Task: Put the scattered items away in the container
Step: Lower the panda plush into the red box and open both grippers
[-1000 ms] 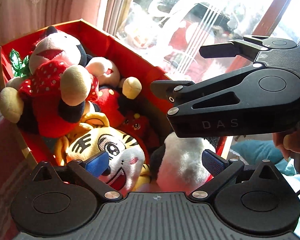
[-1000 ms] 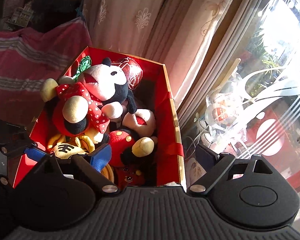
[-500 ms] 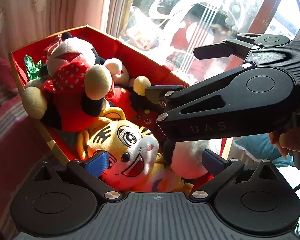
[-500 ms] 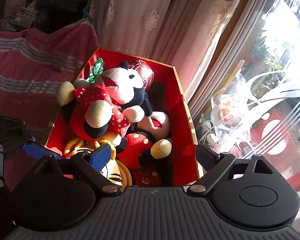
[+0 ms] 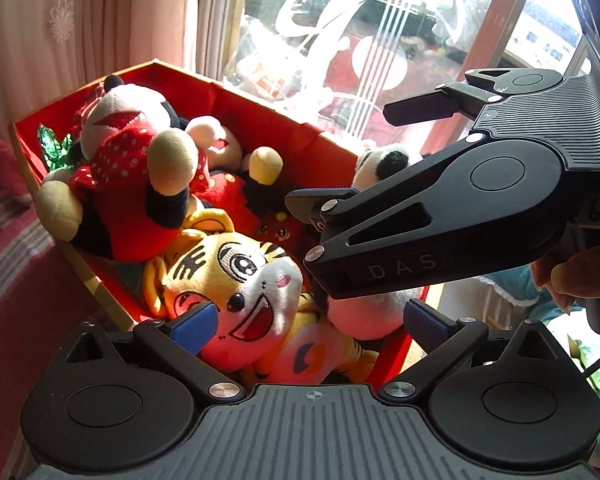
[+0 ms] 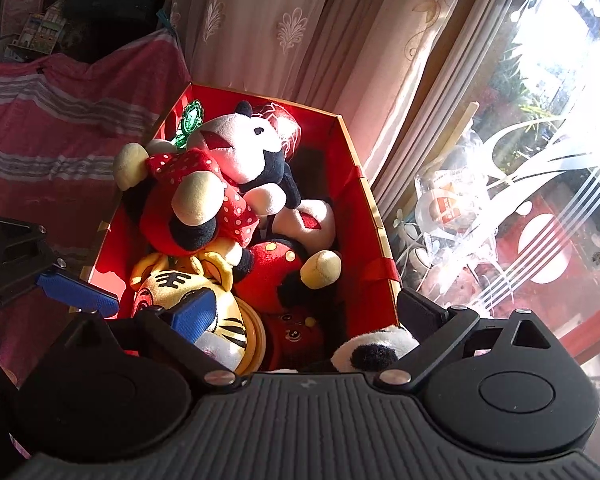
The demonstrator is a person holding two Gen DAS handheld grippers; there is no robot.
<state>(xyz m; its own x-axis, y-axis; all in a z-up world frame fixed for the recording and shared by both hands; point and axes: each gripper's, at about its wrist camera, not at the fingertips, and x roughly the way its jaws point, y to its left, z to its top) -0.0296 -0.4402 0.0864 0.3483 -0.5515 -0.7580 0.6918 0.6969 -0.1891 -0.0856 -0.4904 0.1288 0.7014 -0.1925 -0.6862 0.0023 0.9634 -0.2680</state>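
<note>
Both grippers, L [image 5: 308, 322] & R [image 6: 300, 312], hover with fingers spread wide, grasping nothing, over an open red cardboard box [image 6: 356, 184] by a sunlit window, already packed w/ plush toys incl. a yellow striped tiger [image 5: 236, 276], likely to press them down.

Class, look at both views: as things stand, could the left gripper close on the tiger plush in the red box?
Probably yes. The left gripper is open, its blue pads either side of the tiger plush, which lies on top in the red box. The right gripper hovers just beside it, so it may crowd the approach.
</note>
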